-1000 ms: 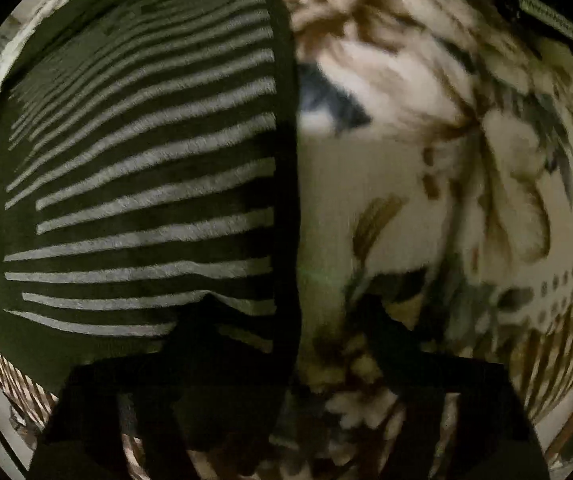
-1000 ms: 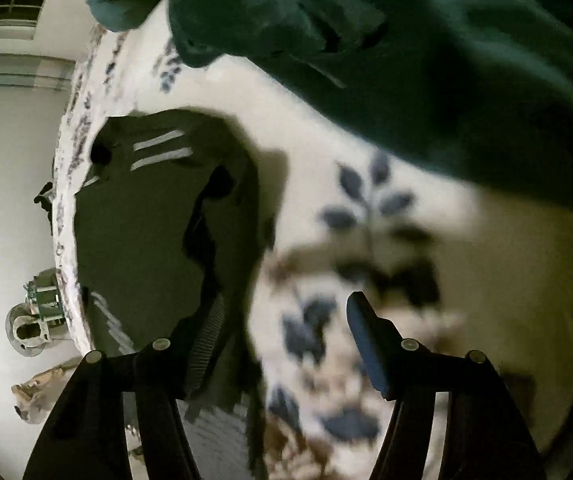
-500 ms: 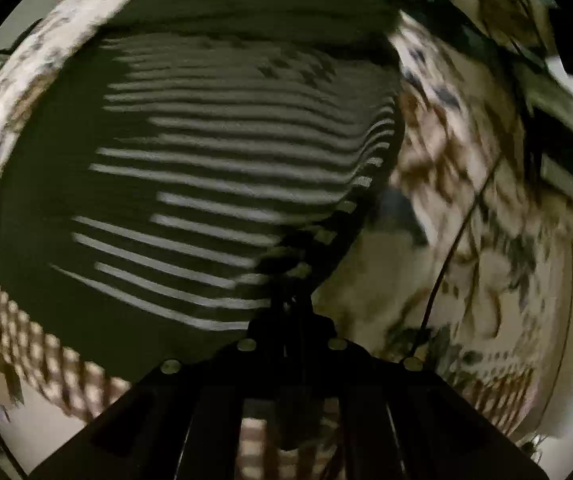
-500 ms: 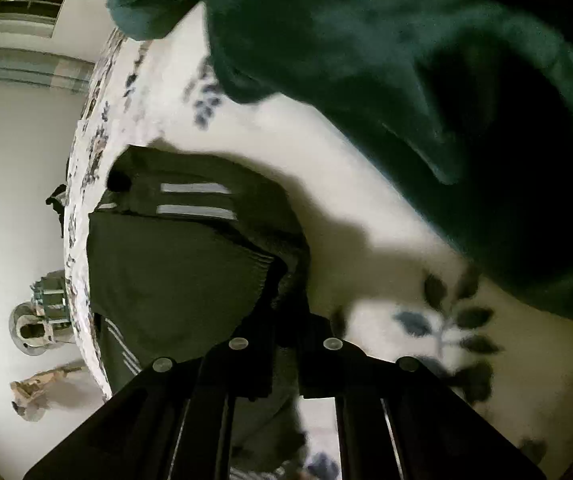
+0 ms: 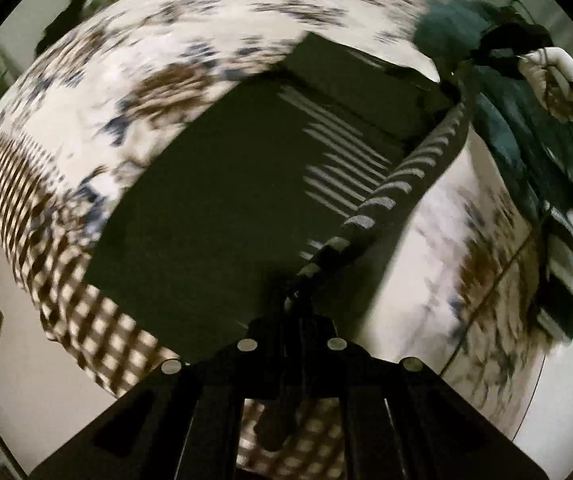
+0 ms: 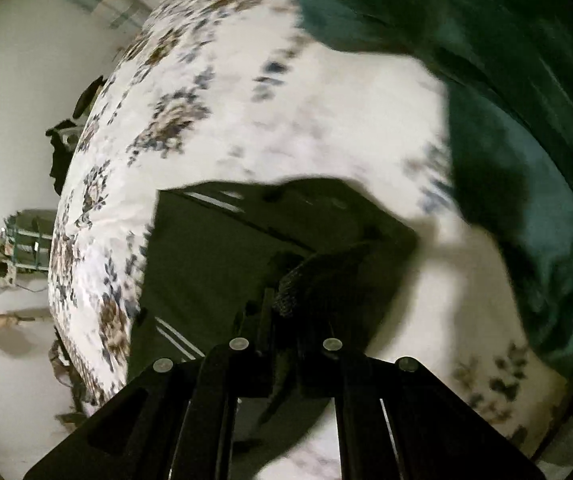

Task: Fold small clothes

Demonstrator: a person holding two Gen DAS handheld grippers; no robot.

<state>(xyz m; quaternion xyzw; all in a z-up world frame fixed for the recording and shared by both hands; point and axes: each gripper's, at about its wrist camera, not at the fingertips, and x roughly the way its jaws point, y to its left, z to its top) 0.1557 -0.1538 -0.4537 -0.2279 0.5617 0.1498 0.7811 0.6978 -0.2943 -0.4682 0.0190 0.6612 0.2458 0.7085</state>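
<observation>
Matt knit striped garment on soft printed cloth bedcover; fuzzy green fabric.

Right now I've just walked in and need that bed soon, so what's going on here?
A person is folding a dark striped garment on the floral bedspread with two hand-held grippers. The left gripper has its jaws shut on one striped edge, lifted off the bed. The right gripper has its jaws shut on another bunched edge. A heap of teal clothing lies beside it.

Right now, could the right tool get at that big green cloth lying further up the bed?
Probably not yet: the right tool is shut on the dark striped garment, so it would have to let go first. The green cloth otherwise lies uncovered.
</observation>
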